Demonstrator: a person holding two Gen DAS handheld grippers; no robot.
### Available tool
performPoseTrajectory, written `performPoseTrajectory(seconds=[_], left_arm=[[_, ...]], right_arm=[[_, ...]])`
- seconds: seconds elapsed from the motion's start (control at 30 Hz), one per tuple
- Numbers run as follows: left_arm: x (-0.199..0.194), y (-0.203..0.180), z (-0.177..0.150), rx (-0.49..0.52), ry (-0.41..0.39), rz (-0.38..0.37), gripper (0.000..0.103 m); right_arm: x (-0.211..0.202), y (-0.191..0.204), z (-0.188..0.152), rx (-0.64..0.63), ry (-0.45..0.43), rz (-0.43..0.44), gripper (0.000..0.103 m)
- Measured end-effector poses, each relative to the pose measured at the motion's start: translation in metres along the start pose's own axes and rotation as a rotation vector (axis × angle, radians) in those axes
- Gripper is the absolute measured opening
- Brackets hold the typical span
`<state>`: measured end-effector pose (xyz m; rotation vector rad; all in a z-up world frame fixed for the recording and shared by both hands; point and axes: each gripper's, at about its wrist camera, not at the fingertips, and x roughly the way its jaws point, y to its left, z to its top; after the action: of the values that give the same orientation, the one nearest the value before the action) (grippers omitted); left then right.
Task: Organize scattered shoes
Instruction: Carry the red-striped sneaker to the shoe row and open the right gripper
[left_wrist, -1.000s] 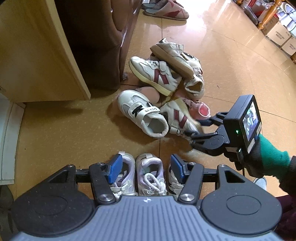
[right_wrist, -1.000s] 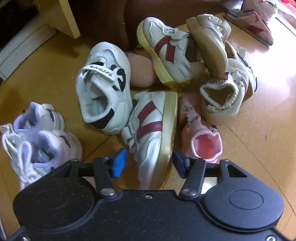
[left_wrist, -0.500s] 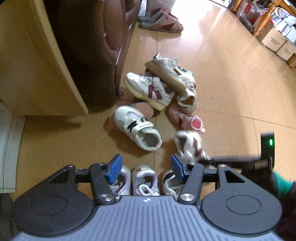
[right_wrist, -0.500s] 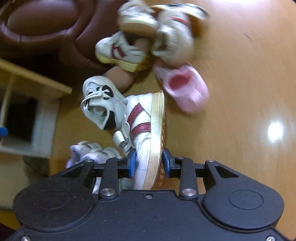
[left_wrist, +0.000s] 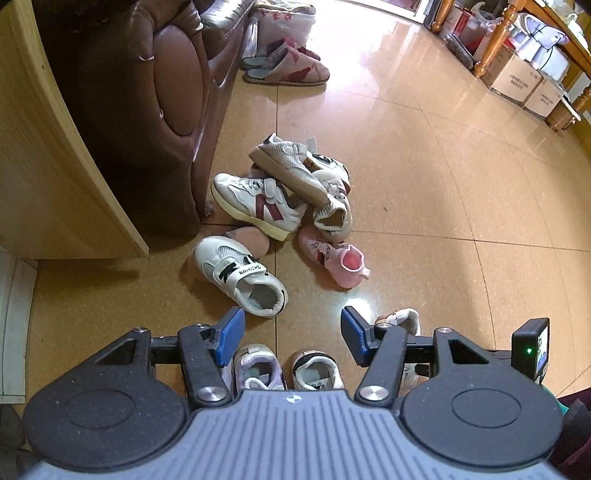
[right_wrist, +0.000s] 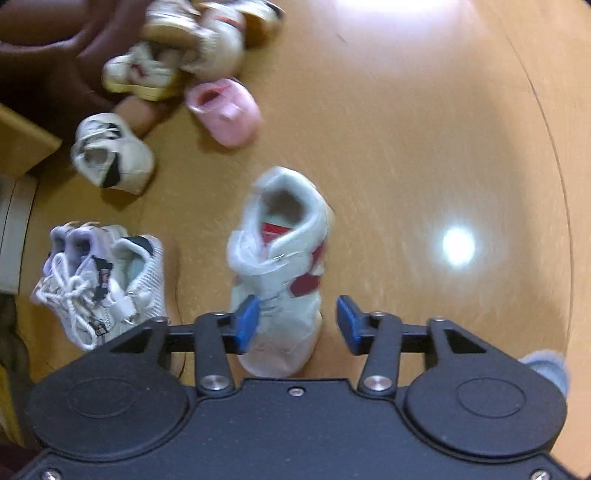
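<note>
Right gripper (right_wrist: 295, 319): jaws spread wide with the red-striped sneaker (right_wrist: 282, 269) between them, no longer gripped; half a second ago they were clenched on its sole, so the shoe has just been let go
Red-striped sneaker: now upright on the floor (right_wrist: 424, 147), heel opening facing away from the camera, set just to the right of the row, a small gap apart; a second ago it lay on its side in the pile
Row of placed shoes: lavender lace-up pair (right_wrist: 70, 273) and a white mesh shoe (right_wrist: 140, 273) stand side by side, toes toward the person
Left gripper (left_wrist: 291, 334): jaws released, holding nothing, hovering above the row; below it show a lavender shoe (left_wrist: 258, 367), the mesh shoe and the released sneaker's heel (left_wrist: 400, 321)
Black-striped sneaker (left_wrist: 240, 275): alone on the floor, just beyond the row
Pink shoe (left_wrist: 334, 258): on its side, beside the pile
Far pile: the matching red-striped sneaker (left_wrist: 258, 203) lies under a tilted beige sneaker (left_wrist: 291, 166), by the brown sofa (left_wrist: 155, 110)
Slippers (left_wrist: 288, 70): paired farther off
Meaning: one more shoe has joined the line; its mate and several others remain scattered, so the job looks partly done
</note>
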<state>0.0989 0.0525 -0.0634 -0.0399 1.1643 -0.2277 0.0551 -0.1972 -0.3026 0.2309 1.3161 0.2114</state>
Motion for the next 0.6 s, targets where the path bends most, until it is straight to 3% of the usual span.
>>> performPoseTrajectory(seconds=[0.3, 0.47, 0.6], left_arm=[[0.004, 0.008, -0.004, -0.004, 0.009, 0.001, 0.057], [0.017, 0.008, -0.015, 0.036, 0.041, 0.022, 0.057], [0.025, 0.008, -0.023, 0.057, 0.064, 0.039, 0.057]], right_arm=[[0.044, 0.025, -0.001, -0.122, 0.041, -0.153, 0.070], [0.054, 0.018, 0.001, -0.096, 0.015, -0.176, 0.069], [0.052, 0.014, 0.000, -0.114, 0.017, -0.155, 0.060]])
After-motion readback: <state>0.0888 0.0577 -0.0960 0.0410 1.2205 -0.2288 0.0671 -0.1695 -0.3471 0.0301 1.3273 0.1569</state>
